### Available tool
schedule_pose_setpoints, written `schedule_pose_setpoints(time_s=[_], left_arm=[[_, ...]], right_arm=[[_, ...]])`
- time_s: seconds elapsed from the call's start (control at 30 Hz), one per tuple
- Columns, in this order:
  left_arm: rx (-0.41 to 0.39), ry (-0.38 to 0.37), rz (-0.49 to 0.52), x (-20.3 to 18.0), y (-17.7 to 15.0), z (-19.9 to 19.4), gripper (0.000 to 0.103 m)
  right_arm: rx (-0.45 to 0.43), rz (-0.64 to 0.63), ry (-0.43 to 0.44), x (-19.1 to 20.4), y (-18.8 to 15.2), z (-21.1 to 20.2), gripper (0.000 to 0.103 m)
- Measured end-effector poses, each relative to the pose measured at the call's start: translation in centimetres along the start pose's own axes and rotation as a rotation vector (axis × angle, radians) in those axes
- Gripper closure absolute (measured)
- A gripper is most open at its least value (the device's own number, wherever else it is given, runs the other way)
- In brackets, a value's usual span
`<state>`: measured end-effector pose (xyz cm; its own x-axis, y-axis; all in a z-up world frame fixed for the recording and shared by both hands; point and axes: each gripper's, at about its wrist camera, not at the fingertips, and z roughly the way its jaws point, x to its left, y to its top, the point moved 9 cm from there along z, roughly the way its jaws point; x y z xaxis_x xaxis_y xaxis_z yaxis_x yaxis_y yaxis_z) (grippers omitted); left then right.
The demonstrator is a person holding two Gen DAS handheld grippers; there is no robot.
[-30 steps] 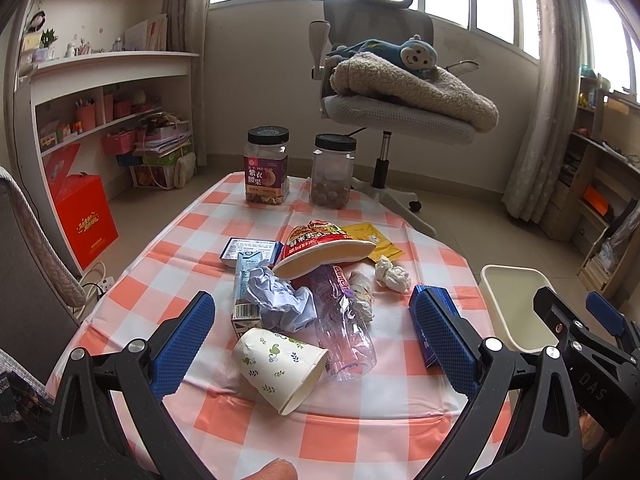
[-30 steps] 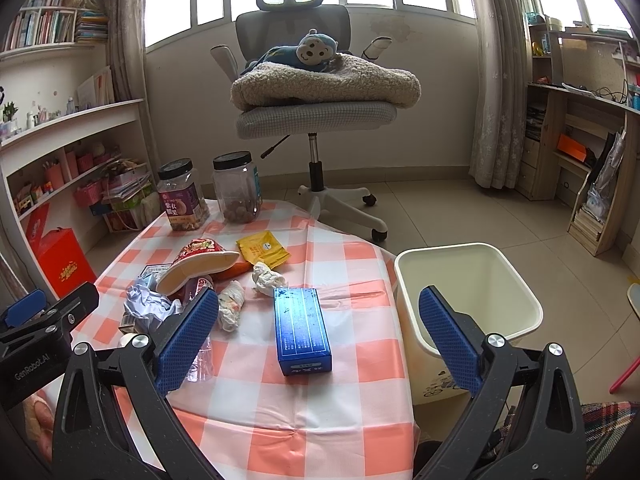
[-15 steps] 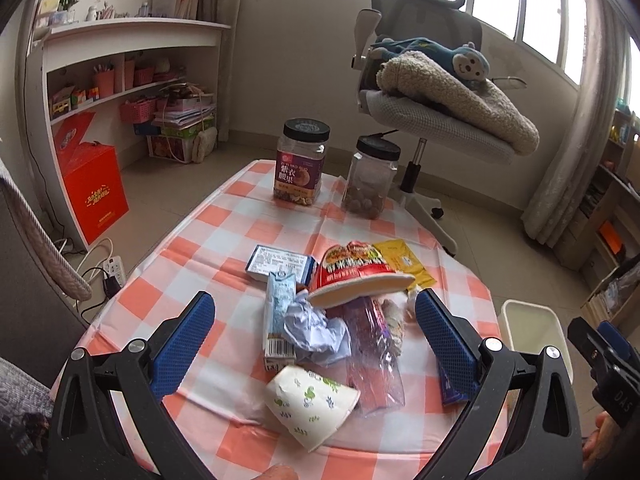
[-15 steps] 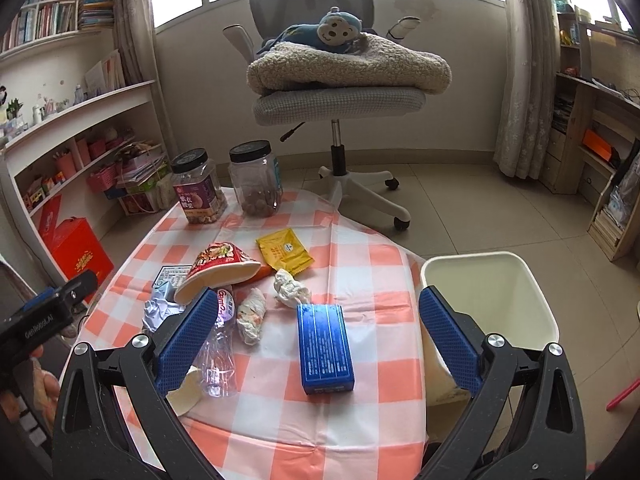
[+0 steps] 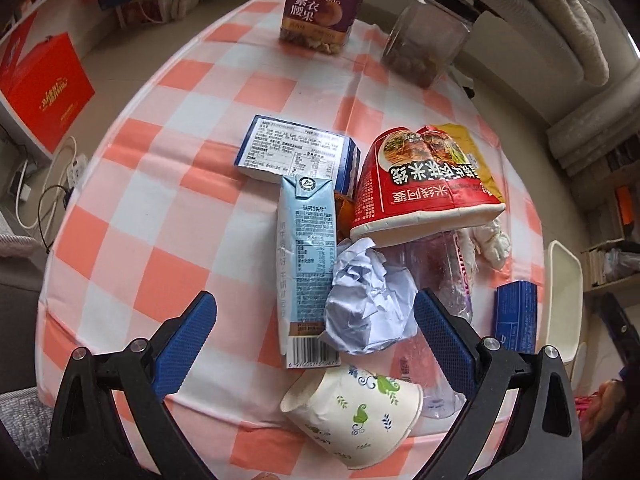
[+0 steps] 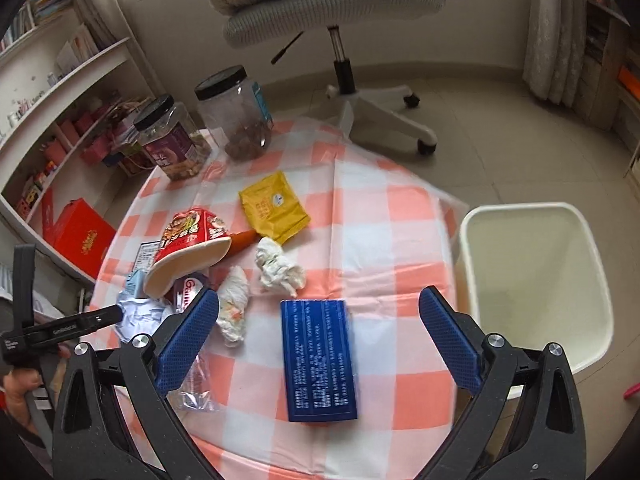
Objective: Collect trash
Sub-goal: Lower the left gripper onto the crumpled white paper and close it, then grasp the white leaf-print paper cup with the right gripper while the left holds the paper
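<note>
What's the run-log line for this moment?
left gripper: open, above crumpled paper | right gripper: open, above blue box | bin: empty

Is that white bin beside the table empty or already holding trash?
Empty: the right wrist view shows the white bin with bare inner walls and floor.
</note>
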<state>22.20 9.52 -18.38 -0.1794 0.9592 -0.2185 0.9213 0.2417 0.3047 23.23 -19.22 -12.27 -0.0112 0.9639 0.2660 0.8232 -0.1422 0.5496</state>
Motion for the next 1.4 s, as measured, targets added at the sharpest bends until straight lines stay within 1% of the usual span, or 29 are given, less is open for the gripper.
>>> schedule_pose_setpoints(time_s=[0.03, 0.07, 0.13, 0.2, 0.27, 0.33, 0.47, 0.53, 0.63, 0.73, 0.8, 0.87, 1.0, 1.13, 1.27, 1.3, 1.4], left_arm=[[-0.004, -0.001, 0.007, -0.2, 0.0, 0.2, 0.011], [-0.006, 0.011, 0.024, -0.6, 0.0, 0.3, 0.013], [0.004, 0.031, 0.063, -1.4, -0.1, 0.7, 0.028], [0.018, 0.037, 0.093, -2.3, -0.4, 1.2, 0.036], [0.013, 0.068, 0.131, -2.9, -0.2, 1.5, 0.039], [0.008, 0.099, 0.155, -3.0, -0.1, 1.7, 0.051], [-0.009, 0.11, 0.18, -3.2, 0.1, 1.4, 0.064], [-0.032, 0.113, 0.198, -3.3, 0.3, 0.9, 0.08], [-0.046, 0.063, 0.216, -4.1, 0.3, 0.1, 0.083], [-0.08, 0.024, 0.235, -4.8, 0.5, -1.1, 0.084], [-0.102, -0.016, 0.223, -5.0, 0.7, -2.0, 0.084], [-0.142, -0.052, 0.2, -4.9, 1.3, -3.3, 0.084], [-0.233, -0.094, 0.148, -3.8, 2.7, -6.3, 0.084], [-0.279, -0.105, 0.097, -1.9, 3.6, -8.0, 0.084], [-0.307, -0.092, 0.06, 0.1, 4.0, -9.2, 0.083], [-0.317, -0.08, 0.05, 0.8, 4.1, -9.5, 0.083], [-0.338, -0.053, 0.018, 2.9, 4.3, -10.4, 0.083]], right_arm=[[0.009, 0.006, 0.01, 0.1, 0.0, 0.3, 0.007], [0.01, -0.001, -0.007, 0.1, 0.1, 0.6, 0.007], [0.011, -0.014, -0.046, 0.0, 0.3, 1.1, 0.007], [0.033, 0.007, -0.034, 0.1, 0.4, 1.6, 0.007], [0.065, 0.032, -0.013, 0.3, 0.1, 2.3, 0.007], [0.083, 0.042, -0.015, 0.4, -0.1, 2.8, 0.007], [0.098, 0.034, -0.025, 0.5, -0.4, 3.2, 0.007], [0.101, 0.03, -0.024, 0.7, -0.4, 3.3, 0.007], [0.108, 0.024, -0.019, 0.9, -0.6, 3.4, 0.007], [0.12, 0.011, -0.01, 1.5, -0.9, 3.6, 0.007], [0.132, -0.002, 0.005, 2.2, -1.3, 3.8, 0.007], [0.144, -0.024, 0.024, 3.2, -1.7, 4.0, 0.007], [0.177, -0.103, 0.055, 5.8, -2.9, 4.6, 0.007], [0.232, -0.166, 0.075, 8.3, -4.4, 6.2, 0.007], [0.26, -0.171, 0.106, 10.4, -5.0, 7.5, 0.007], [0.259, -0.177, 0.128, 11.2, -5.0, 7.5, 0.007], [0.267, -0.236, 0.236, 14.7, -5.5, 7.0, 0.007]])
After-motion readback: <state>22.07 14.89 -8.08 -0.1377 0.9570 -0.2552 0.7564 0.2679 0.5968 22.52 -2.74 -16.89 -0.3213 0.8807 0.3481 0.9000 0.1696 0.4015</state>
